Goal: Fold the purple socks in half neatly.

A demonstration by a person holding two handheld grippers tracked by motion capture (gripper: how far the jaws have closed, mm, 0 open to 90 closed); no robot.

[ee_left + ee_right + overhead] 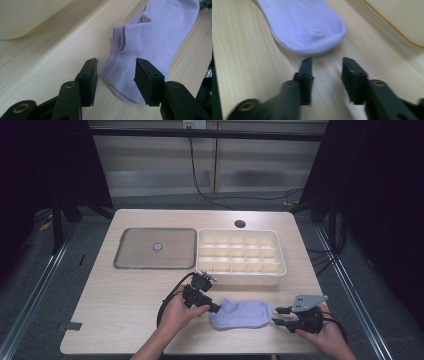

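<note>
sock (241, 313) at lower centre of table (125, 295); left gripper (216, 309) gapes astride its cuff, right gripper (276, 316) gapes just off its toe.

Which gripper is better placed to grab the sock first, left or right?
Left, probably. The left gripper has its jaws open astride the cuff end of the lilac sock, so closing would pinch fabric. The right gripper is open too, but the toe end lies just ahead of its jaws, on bare table.
</note>
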